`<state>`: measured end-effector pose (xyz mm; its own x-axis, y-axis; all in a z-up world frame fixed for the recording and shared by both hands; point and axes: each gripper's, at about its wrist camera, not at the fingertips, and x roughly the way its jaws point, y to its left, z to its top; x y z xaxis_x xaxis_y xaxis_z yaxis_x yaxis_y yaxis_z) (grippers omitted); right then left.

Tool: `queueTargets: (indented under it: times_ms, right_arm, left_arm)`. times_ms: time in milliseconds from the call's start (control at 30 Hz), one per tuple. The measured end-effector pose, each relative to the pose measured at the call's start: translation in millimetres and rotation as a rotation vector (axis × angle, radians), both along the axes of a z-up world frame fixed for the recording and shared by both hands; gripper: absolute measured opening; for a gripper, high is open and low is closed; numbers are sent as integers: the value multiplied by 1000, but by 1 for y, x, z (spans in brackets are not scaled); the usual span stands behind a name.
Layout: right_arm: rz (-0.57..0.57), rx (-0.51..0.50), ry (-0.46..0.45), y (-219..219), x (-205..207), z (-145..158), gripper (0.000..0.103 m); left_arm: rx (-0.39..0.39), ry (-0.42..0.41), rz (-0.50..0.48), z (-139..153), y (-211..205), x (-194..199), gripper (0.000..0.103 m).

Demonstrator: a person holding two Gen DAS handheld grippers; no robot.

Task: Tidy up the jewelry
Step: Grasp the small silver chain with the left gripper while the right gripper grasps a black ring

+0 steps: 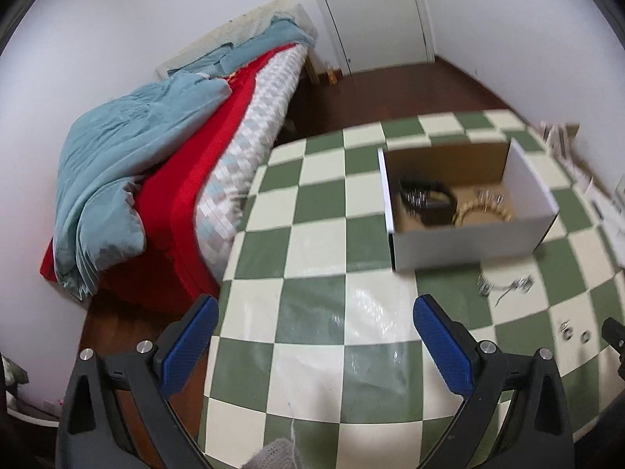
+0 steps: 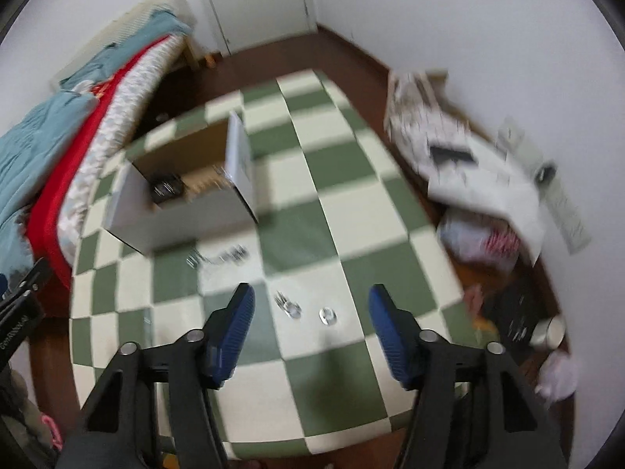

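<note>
A white cardboard box [image 1: 468,240] stands on the green-and-cream checkered table [image 1: 320,250]. It holds a black bracelet [image 1: 427,199] and a gold beaded bracelet [image 1: 484,211]. A silver chain piece [image 1: 508,285] lies in front of the box, and two small silver rings [image 1: 574,332] lie nearer. My left gripper [image 1: 316,312] is open and empty above the table. My right gripper [image 2: 312,301] is open and empty, just short of the two rings [image 2: 308,310]. The box [image 2: 183,195] and chain [image 2: 222,256] show left and ahead in the right wrist view, which is blurred.
A bed [image 1: 175,148] with blue and red bedding runs along the table's left edge. A door [image 1: 371,11] is at the back. Papers and bags [image 2: 476,179] clutter the floor to the right of the table [image 2: 351,234].
</note>
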<state>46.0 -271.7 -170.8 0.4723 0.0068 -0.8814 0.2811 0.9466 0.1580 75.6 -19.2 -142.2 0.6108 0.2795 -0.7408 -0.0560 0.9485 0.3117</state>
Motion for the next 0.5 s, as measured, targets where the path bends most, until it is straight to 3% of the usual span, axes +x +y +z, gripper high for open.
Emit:
queueTargets:
  times_ms: [33, 100, 233, 433, 500]
  right_arm:
    - [-5, 18, 5, -3, 0, -11, 62]
    - [-10, 24, 23, -7, -2, -34, 51]
    - [-9, 18, 49, -8, 0, -68, 49]
    - [41, -80, 28, 4, 5, -79, 44]
    - [50, -112, 24, 8, 7, -79, 33]
  left_arm:
    - [17, 10, -4, -7, -3, 2, 102]
    - [41, 30, -14, -19, -9, 6, 102]
    - [57, 63, -32, -33, -17, 14, 102]
    - [28, 108, -76, -47, -31, 24, 102]
    - [14, 125, -118, -52, -41, 28, 102]
